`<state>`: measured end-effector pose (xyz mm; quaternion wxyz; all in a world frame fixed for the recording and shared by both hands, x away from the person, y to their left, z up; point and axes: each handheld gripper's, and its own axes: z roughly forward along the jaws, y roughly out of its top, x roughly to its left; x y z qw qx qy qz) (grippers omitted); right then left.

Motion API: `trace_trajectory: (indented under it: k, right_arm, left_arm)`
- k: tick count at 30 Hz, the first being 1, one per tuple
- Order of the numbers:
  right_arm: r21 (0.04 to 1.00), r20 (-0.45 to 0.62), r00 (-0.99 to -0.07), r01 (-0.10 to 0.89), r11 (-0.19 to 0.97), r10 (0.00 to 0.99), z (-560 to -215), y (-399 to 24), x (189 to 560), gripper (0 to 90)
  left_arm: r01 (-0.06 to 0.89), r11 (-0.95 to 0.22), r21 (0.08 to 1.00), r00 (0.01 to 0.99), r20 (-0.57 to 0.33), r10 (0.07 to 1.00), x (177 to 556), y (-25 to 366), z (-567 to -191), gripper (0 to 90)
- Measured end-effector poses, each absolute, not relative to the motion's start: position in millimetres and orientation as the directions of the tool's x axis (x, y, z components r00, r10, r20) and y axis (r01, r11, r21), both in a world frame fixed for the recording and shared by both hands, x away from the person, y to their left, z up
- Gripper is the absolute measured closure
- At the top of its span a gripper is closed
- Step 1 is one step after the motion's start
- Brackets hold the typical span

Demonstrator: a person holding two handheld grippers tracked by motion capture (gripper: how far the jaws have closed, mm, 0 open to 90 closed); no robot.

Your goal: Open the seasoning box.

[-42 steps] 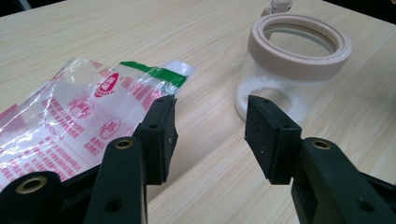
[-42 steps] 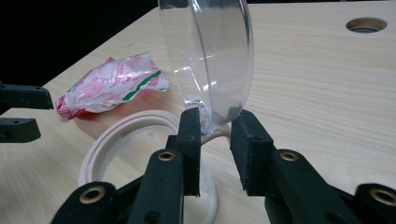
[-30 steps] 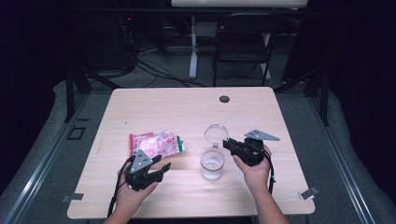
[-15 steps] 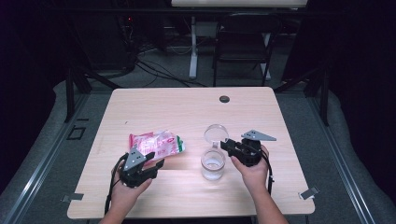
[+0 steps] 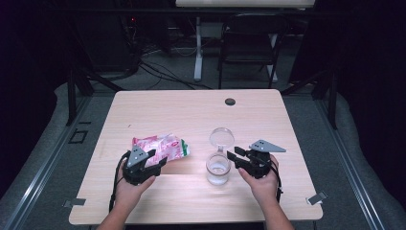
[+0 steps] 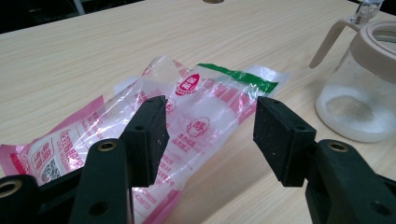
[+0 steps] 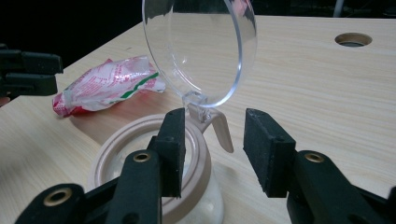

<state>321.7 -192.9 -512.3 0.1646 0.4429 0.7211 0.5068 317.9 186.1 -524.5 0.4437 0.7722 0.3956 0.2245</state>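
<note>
A pink and clear plastic bag (image 5: 160, 146) with a green strip lies flat on the table, left of a glass jar (image 5: 218, 168) holding white powder. The jar's clear flip lid (image 5: 221, 137) stands up open. My left gripper (image 5: 158, 160) sits at the bag's near end; in the left gripper view its jaws (image 6: 210, 130) have just been opening and straddle the bag (image 6: 201, 102) without pressing it. My right gripper (image 5: 232, 155) is right of the jar. Its jaws (image 7: 215, 140) have just been opening, with the lid's (image 7: 201, 46) beige tab between them, untouched.
The wooden table (image 5: 191, 115) has a round cable hole (image 5: 230, 101) near its far edge. A dark chair (image 5: 251, 43) and cables stand on the floor beyond it. The jar (image 6: 359, 88) stands to the right in the left gripper view.
My left hand has slid slightly up toward the bag. The right hand has stayed beside the jar, and the lid still stands open.
</note>
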Motion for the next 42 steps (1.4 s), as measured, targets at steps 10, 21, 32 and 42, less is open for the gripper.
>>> trace_trajectory:
  k: [10, 21, 32, 42]
  right_arm:
    - [0.886, 0.162, -0.537, 0.449, 0.118, 0.828, -515, -201, 312, 52.9]
    - [0.889, 0.134, -0.512, 0.441, 0.126, 0.848, -520, -213, 302, 52.8]
    - [0.882, 0.097, -0.494, 0.444, 0.155, 0.864, -526, -218, 293, 51.7]
    - [0.876, 0.108, -0.501, 0.457, 0.156, 0.859, -531, -215, 293, 50.7]
  left_arm:
    - [0.372, -0.357, 0.857, 0.619, 0.058, 0.783, 321, 167, -524, 43.5]
    - [0.362, -0.443, 0.820, 0.651, 0.118, 0.750, 330, 147, -532, 47.0]
    - [0.366, -0.463, 0.807, 0.647, 0.137, 0.750, 338, 134, -539, 43.4]
    - [0.358, -0.551, 0.754, 0.630, 0.241, 0.738, 345, 126, -554, 40.5]
